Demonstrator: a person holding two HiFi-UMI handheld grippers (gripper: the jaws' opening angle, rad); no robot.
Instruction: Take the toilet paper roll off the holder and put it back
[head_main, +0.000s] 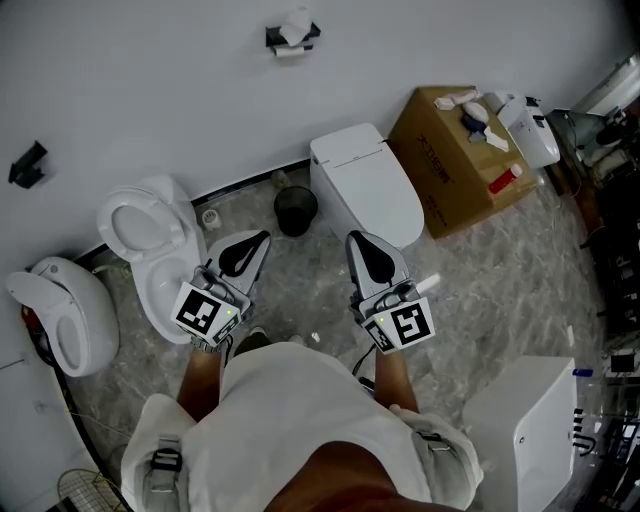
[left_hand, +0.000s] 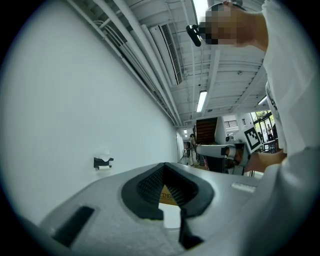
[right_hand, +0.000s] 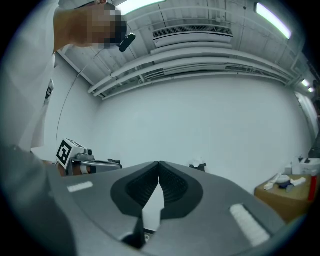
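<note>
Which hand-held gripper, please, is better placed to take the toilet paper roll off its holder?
Probably the right hand-held gripper: the toilet paper roll sits nearly in line with its jaws. The left hand-held gripper sees it well aside. Both are shut.

Cardboard box (head_main: 455, 160) & blk bin (head_main: 295, 210) flank closed toilet (head_main: 365, 185).

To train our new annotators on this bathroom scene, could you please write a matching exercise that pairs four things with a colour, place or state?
Things:
1. toilet paper roll
2. cardboard box
3. waste bin
4. right gripper

Descriptions:
A. black, on the floor
B. jaws shut, nothing between them
C. white, up on the wall
D. brown

Pairs: 1-C, 2-D, 3-A, 4-B
</note>
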